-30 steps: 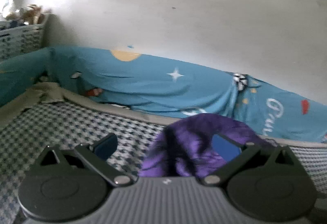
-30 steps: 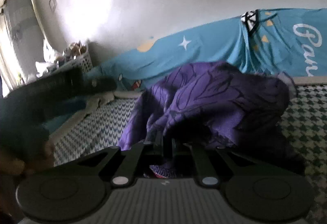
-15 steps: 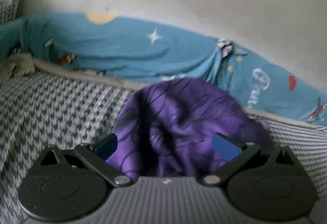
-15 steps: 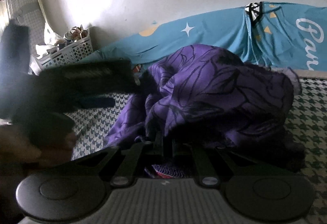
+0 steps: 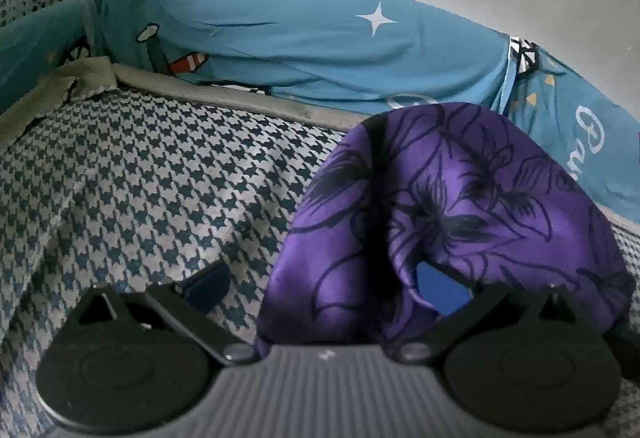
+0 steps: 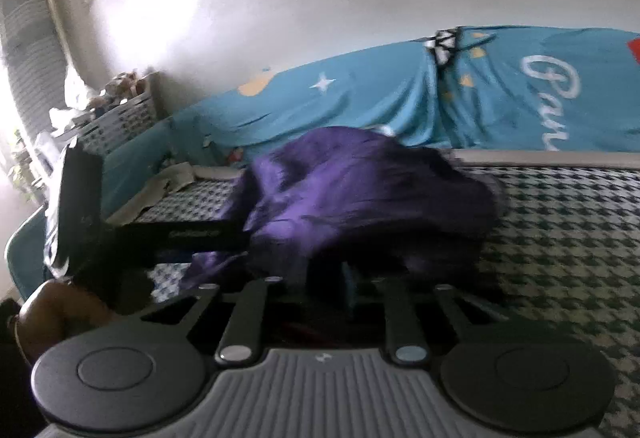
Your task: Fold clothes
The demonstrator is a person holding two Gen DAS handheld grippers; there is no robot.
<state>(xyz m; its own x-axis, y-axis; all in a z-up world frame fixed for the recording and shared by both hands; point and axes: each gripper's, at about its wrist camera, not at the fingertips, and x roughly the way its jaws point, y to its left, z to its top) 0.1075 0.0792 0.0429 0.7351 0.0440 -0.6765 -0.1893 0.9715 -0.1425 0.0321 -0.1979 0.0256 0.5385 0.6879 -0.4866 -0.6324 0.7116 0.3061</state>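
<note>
My left tongs [image 5: 324,284] gape around the purple garment [image 5: 460,206], bunched near the bed's far edge; right tongs [image 6: 326,278] pinch it (slippery, floppy; grab a hem).

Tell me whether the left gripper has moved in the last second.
Yes. In the right wrist view the left gripper has come in from the left edge to the purple garment, crossing in front of the white basket.
</note>
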